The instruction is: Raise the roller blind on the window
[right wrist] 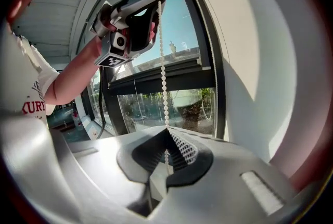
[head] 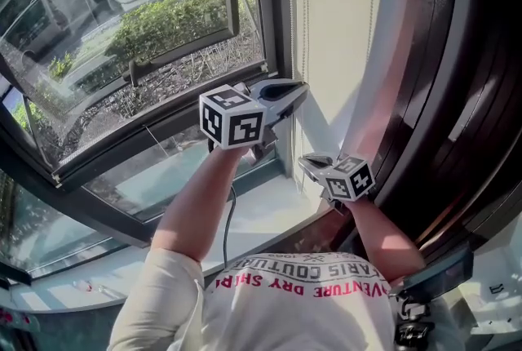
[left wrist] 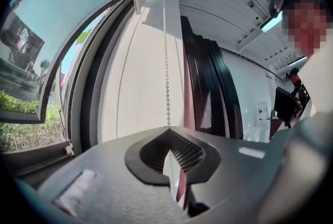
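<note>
**Blind chain held fast in both tongs at the window**

The left tongs [head: 298, 88] are seen shut on the bead chain [left wrist: 167, 61]. The right tongs [head: 308, 164] are clamped just below them, on what appears to be the same strand. This stacked hold is judged to be meant for keeping the chain taut while it is hauled. The cream blind [head: 342, 23] is seen lowered just beyond both tongs, to their right, with the window [head: 147, 39] to their left. The raising is judged hardly begun. No container is shown.
</note>
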A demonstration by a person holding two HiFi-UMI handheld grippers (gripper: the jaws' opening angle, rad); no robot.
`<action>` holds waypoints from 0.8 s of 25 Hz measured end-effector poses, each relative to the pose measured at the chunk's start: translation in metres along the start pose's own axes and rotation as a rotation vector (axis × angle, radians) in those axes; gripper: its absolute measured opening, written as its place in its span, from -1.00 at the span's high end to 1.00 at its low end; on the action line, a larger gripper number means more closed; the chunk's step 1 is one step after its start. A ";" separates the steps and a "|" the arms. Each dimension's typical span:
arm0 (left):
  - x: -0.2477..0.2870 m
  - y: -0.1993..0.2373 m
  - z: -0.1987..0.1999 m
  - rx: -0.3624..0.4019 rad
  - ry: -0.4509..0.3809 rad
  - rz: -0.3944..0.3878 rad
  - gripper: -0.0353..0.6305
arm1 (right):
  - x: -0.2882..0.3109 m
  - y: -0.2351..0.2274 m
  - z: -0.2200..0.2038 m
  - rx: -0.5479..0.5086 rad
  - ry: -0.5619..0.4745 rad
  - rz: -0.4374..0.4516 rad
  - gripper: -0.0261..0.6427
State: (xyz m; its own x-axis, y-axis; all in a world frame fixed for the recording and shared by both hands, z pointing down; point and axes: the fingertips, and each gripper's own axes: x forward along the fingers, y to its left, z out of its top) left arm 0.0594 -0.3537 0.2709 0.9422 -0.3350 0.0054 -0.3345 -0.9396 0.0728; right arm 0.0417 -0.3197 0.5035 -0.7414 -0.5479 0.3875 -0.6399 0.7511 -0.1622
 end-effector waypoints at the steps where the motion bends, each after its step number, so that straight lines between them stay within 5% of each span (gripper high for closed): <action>1: 0.000 0.002 -0.009 -0.008 0.010 0.001 0.88 | 0.002 -0.002 -0.008 0.011 0.014 -0.004 0.90; 20: -0.001 -0.006 -0.117 -0.102 0.118 0.003 0.88 | 0.021 -0.005 -0.113 0.103 0.224 -0.019 0.90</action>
State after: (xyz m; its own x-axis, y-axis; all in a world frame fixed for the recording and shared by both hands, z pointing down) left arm 0.0624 -0.3392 0.3875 0.9391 -0.3212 0.1222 -0.3388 -0.9246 0.1739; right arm 0.0525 -0.2935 0.6145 -0.6729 -0.4578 0.5810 -0.6793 0.6933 -0.2404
